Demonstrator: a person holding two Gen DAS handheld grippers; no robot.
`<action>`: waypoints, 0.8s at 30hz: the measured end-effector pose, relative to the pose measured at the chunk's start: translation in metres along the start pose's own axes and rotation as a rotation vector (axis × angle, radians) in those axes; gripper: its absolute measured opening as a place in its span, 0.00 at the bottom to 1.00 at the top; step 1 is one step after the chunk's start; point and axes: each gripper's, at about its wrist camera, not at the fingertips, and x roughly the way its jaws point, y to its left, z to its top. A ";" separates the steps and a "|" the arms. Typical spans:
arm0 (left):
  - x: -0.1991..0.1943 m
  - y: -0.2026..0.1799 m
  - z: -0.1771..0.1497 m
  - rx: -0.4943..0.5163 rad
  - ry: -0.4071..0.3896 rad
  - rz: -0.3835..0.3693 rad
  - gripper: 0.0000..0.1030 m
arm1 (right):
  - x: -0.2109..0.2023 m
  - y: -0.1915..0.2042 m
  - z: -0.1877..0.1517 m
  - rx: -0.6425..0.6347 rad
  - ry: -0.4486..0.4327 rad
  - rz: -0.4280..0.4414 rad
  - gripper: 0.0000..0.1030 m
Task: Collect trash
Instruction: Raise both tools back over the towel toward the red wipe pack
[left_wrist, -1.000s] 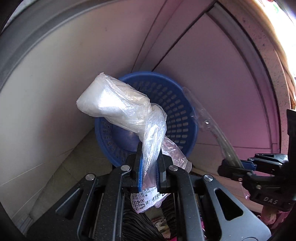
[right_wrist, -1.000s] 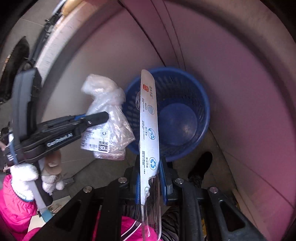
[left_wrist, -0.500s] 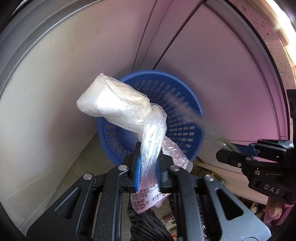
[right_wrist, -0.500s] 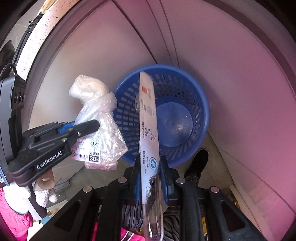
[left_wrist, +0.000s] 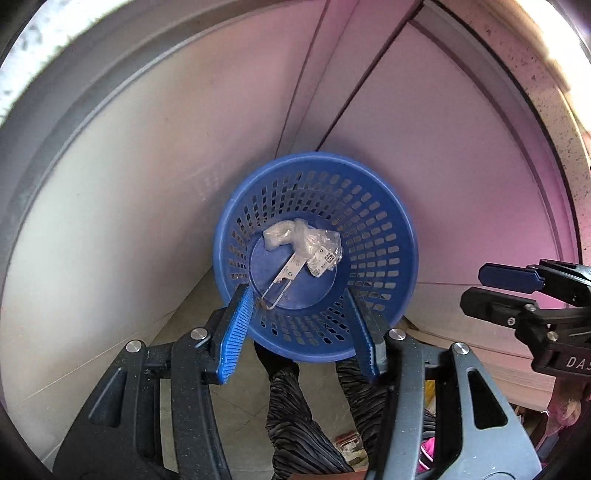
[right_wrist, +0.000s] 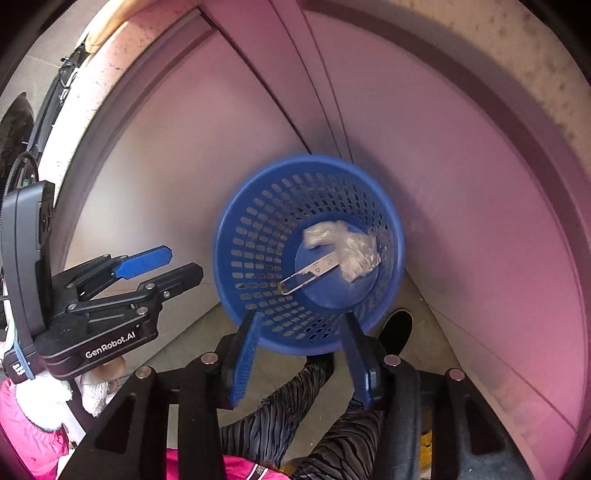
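A blue slotted waste basket (left_wrist: 391, 236) (right_wrist: 240, 258) stands on the floor in a wall corner. On its bottom lie a knotted clear plastic bag (left_wrist: 301, 236) (right_wrist: 341, 242) with a printed label and a flat clear strip package (left_wrist: 286, 273) (right_wrist: 314, 273). My left gripper (left_wrist: 299, 295) is open and empty above the basket's near rim; it also shows at left in the right wrist view (right_wrist: 181, 264). My right gripper (right_wrist: 299, 321) is open and empty above the near rim; it also shows at right in the left wrist view (left_wrist: 484, 284).
Pale wall panels (left_wrist: 129, 184) (right_wrist: 461, 184) meet in a corner behind the basket. The person's striped trouser legs (left_wrist: 295, 417) and a black shoe (right_wrist: 397, 328) stand on the grey tiled floor (left_wrist: 199, 310) just in front of it.
Both grippers opened. The plastic bag dropped from the left one and the strip package from the right one; both now lie in the basket.
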 end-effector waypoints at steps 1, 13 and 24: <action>-0.002 0.001 0.000 -0.001 -0.006 -0.003 0.50 | -0.003 0.000 0.000 -0.005 -0.005 0.000 0.48; -0.070 -0.017 0.010 0.049 -0.179 -0.009 0.50 | -0.084 0.007 -0.014 -0.097 -0.133 0.068 0.57; -0.143 -0.050 0.046 0.094 -0.393 -0.039 0.50 | -0.180 -0.023 -0.017 -0.087 -0.349 0.092 0.62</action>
